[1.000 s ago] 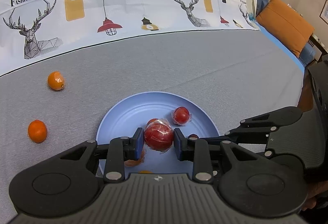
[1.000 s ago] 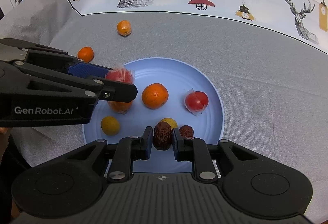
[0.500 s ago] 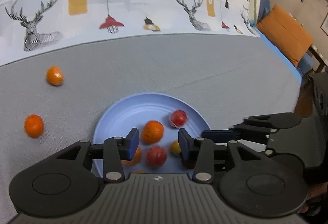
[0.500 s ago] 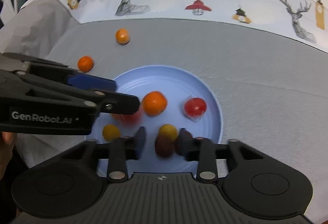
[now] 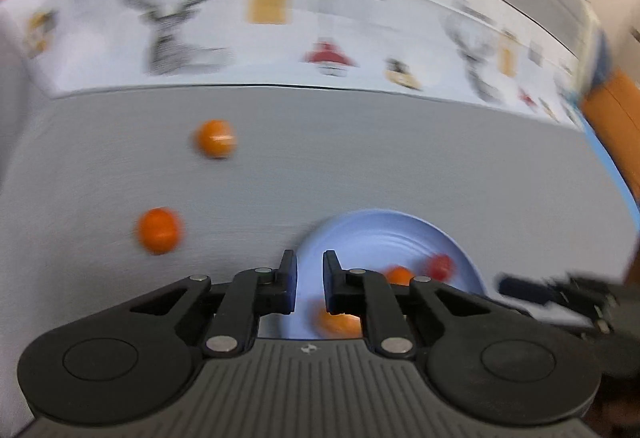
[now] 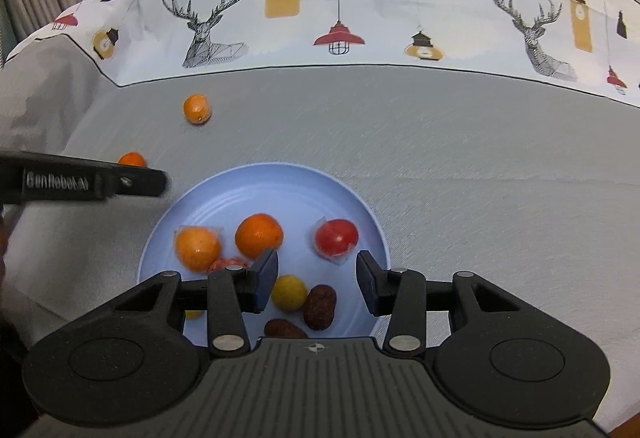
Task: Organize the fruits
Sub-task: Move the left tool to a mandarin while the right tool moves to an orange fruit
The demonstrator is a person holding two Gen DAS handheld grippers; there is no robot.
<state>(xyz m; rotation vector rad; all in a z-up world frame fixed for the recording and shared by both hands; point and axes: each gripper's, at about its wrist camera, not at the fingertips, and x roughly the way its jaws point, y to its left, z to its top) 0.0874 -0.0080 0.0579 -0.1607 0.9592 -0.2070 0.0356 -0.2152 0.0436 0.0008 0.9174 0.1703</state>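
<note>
Plate: the blue plate (image 6: 362, 209) sits on the grey cloth-covered counter (image 6: 460, 165), nearer my front edge than the patterned border at the back.
Done so far: I count on the plate a wrapped orange (image 6: 197, 248), a bare orange (image 6: 259, 236), a wrapped red fruit (image 6: 335, 238), a small yellow fruit (image 6: 289, 291) and two dark dates (image 6: 319, 306); something red and something yellow peek out behind my right claw's left finger, too hidden to name.
Left to do: two small oranges sit on the bare counter, well apart from the plate toward the left edge, the far orange (image 6: 197, 108) and the near orange (image 5: 158, 230).
Left claw (image 5: 310, 288): narrowed almost to touching, nothing between the pads; the view is blurred, and it hangs past the plate's left rim on the side of the loose oranges.
Right claw (image 6: 317, 286): part-way apart, empty, hovering over the plate's near side above the yellow fruit and dates.
My judgement: mostly finished; the two strays remain, and the left claw must widen first.
</note>
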